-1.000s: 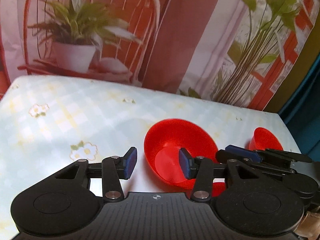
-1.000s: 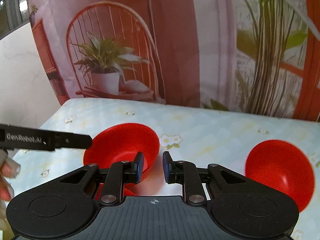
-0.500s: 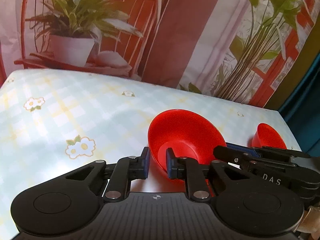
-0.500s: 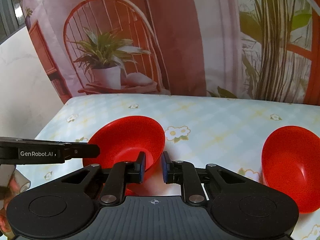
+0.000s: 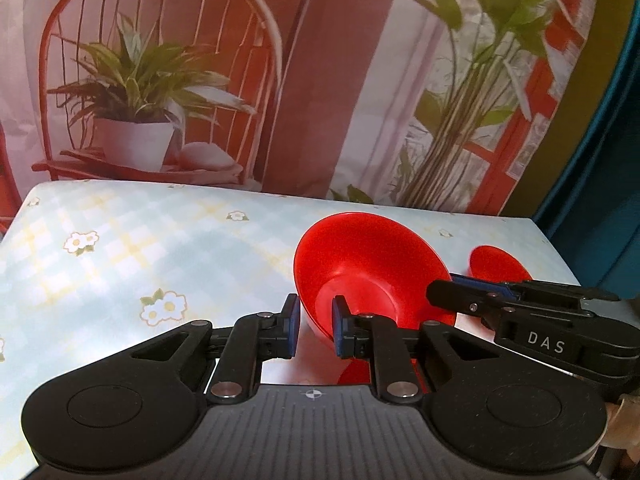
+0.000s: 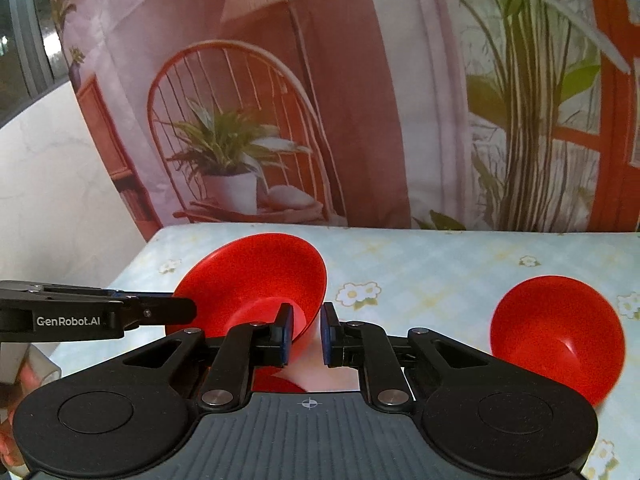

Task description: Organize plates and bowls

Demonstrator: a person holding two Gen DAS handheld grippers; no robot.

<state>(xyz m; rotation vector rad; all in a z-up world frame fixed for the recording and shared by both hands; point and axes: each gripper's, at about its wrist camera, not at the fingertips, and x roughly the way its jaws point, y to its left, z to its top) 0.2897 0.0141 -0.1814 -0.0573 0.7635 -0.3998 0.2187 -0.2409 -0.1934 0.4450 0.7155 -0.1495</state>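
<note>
Both tools clamped on rim of same red bowl [image 5: 368, 276]: left tool [image 5: 314, 330] at near-left rim, right tool [image 6: 306, 334] at near-right rim. Second red bowl [image 6: 556, 340] on tabletop [image 6: 440, 272], 3 o'clock. Thin rigid plastic, light, slick; grip rim squarely.

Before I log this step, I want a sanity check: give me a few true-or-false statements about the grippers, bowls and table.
1. The left gripper and right gripper are both shut on one red bowl. True.
2. The second bowl is blue. False: it is red.
3. The second bowl is nested in the held one. False: it stands apart on the tablecloth.
4. The tablecloth has a flower print. True.
</note>
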